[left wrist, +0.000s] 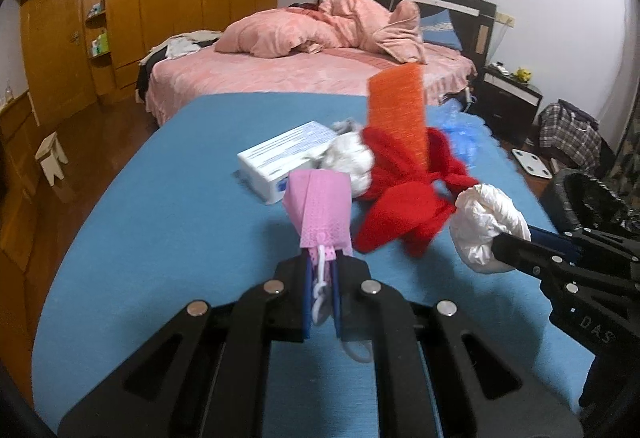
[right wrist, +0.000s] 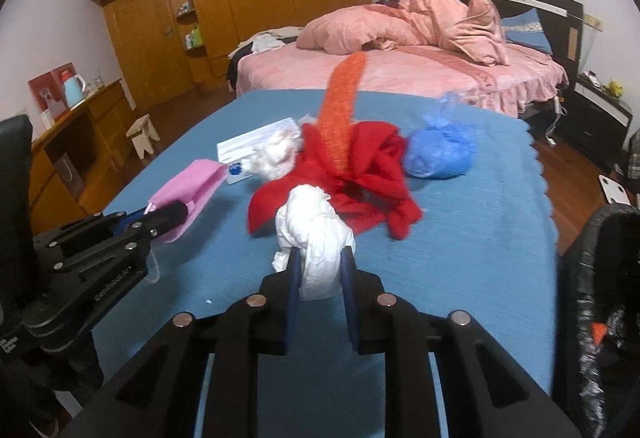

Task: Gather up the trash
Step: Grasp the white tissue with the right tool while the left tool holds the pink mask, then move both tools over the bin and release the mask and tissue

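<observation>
Left gripper point(left wrist: 322, 278): nearest the lens, jaws closed tight on pink face mask point(left wrist: 320, 206), white ear loop dangling between the blue pads; mask lifted clear of the blue cloth.
Right gripper point(right wrist: 320, 270): jaws nearly closed, pinching white crumpled wad point(right wrist: 314, 234), raised just off the cloth.
Blue cloth point(left wrist: 160, 198): covers the table; remaining litter clustered mid-surface.
Red fabric point(right wrist: 360, 174): heaped just beyond the held wad, lying on the cloth.
Orange mesh strip point(right wrist: 344, 110): standing up out of the red heap, tilted.
White box point(left wrist: 276, 162): flat behind the mask, printed side up.
Second white wad point(right wrist: 276, 154): between box and red fabric, touching both.
Blue plastic bag point(right wrist: 440, 150): knotted, right of the red heap.
Black bin point(right wrist: 600, 298): right edge, beside the table, lined with dark plastic.
Pink bed point(left wrist: 320, 66): background, well apart.
</observation>
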Available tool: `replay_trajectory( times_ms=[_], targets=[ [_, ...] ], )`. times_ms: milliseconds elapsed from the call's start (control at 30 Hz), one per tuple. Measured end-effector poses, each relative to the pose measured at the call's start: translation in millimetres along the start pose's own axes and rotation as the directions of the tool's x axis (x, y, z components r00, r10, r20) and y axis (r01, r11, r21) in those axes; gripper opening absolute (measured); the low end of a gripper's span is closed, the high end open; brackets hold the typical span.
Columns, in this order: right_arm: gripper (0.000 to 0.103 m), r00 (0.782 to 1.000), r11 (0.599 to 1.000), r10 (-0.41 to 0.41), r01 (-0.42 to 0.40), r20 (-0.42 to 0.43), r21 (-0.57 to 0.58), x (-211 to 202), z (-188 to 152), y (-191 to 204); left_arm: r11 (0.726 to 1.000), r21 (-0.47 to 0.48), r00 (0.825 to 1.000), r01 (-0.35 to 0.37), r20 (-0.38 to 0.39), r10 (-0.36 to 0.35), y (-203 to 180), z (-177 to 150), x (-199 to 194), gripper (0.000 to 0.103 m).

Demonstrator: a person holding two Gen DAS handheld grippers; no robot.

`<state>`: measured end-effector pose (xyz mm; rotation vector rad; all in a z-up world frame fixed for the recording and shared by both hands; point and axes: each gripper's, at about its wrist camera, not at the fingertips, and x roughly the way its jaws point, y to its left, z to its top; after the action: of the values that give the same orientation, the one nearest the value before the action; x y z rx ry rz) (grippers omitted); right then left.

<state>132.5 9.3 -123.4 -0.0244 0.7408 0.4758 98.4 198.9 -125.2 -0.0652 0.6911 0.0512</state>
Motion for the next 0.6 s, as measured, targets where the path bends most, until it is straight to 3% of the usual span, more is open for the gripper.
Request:
replay_trajectory(
  times_ms=[367,600],
  targets=[
    [0.02,0.99,0.989,-0.117,0.108,0.08,0.1,-40.6,6.6,-58.0,0.993,0.07,0.994,0.099,0.04,-0.101,-65.3,16.8,-11.0,0.007],
    [0.02,0.973,0.968,-0.201,0.18,0.112,0.177,-68.3,2.0,-103.9,0.974,0.124,0.979,0.191,0.051,-0.198,-119.7,26.6,-8.5,0.007]
  ],
)
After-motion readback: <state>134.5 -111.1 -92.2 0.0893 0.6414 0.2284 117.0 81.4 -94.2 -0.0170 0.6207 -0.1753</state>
